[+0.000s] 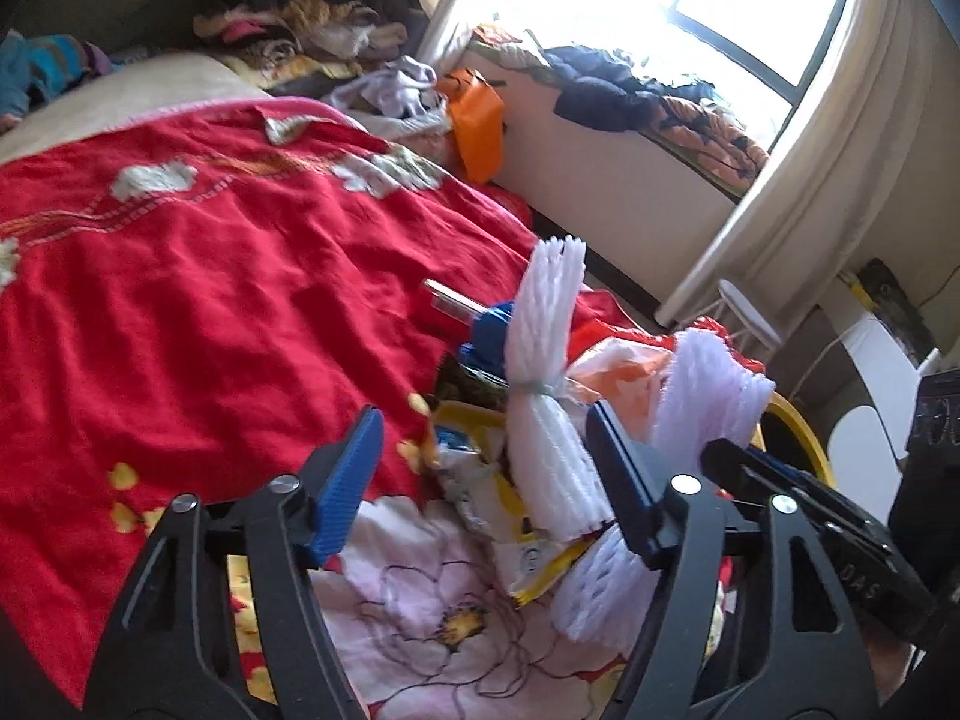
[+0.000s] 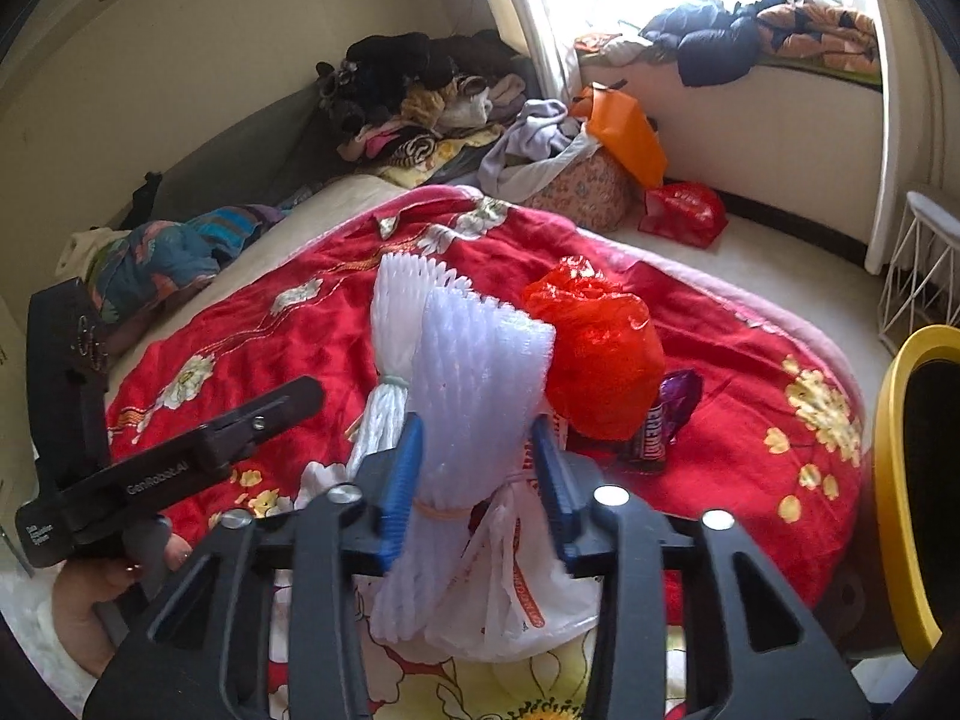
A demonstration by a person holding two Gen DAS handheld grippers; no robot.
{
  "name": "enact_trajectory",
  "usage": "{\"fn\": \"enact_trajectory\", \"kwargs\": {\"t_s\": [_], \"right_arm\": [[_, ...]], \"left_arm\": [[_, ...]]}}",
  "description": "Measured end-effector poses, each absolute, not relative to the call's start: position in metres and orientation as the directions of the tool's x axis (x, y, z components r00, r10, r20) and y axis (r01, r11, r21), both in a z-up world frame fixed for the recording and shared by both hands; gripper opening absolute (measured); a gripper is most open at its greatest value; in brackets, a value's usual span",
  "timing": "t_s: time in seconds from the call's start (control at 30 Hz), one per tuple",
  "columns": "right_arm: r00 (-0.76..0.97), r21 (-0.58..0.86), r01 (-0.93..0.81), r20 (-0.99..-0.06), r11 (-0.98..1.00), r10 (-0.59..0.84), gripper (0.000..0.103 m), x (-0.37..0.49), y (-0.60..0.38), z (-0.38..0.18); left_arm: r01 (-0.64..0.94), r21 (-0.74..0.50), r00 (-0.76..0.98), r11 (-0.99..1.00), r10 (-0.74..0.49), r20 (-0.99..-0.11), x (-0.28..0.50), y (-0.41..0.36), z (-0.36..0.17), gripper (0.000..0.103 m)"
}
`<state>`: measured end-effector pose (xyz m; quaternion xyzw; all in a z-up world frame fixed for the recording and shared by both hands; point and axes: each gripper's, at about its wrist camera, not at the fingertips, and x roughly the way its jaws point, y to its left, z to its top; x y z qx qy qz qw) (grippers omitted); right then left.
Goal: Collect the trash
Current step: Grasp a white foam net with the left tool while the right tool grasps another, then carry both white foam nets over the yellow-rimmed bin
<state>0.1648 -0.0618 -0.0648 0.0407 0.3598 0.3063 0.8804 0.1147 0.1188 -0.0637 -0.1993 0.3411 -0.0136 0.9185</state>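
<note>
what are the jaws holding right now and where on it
The right gripper is clamped on a white foam net bundle just above its rubber-banded waist. The left gripper straddles another foam net bundle, jaws not pressing it: nothing held.

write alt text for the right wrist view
The right gripper is closed on a white foam net bundle above a red blanket. A crumpled red bag sits just beyond it, and the left gripper is at the left.
</note>
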Motion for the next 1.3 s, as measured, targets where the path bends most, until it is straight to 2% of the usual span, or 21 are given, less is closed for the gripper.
{"fn": "enact_trajectory", "kwargs": {"t_s": [0.2,0.33,0.43,0.57,0.93,1.3], "right_arm": [[0.545,0.331,-0.500,-0.599,0.801,0.587,0.019,0.164,-0.073,-0.068],[0.555,0.336,-0.499,-0.584,0.799,0.592,0.017,0.160,-0.080,-0.064],[0.567,0.337,-0.498,-0.570,0.799,0.594,0.017,0.157,-0.088,-0.060],[0.577,0.355,-0.492,-0.552,0.795,0.603,0.016,0.153,-0.097,-0.056],[0.635,0.394,-0.477,-0.464,0.786,0.618,0.016,0.145,-0.124,-0.028],[0.769,0.403,-0.371,-0.372,0.837,0.520,0.016,0.150,-0.189,-0.002]], "left_arm": [[-0.053,-0.398,0.740,0.916,-0.231,-0.631,0.126,0.104,-0.068,0.050],[-0.060,-0.397,0.709,0.916,-0.240,-0.663,0.134,0.097,-0.074,0.035],[-0.067,-0.383,0.694,0.921,-0.233,-0.681,0.137,0.094,-0.076,0.016],[-0.069,-0.389,0.696,0.918,-0.235,-0.679,0.134,0.095,-0.075,0.007],[-0.015,-0.375,0.805,0.927,-0.211,-0.555,0.109,0.084,-0.019,0.006],[0.087,-0.350,0.810,0.933,-0.271,-0.520,0.105,0.048,0.009,0.006]]}}
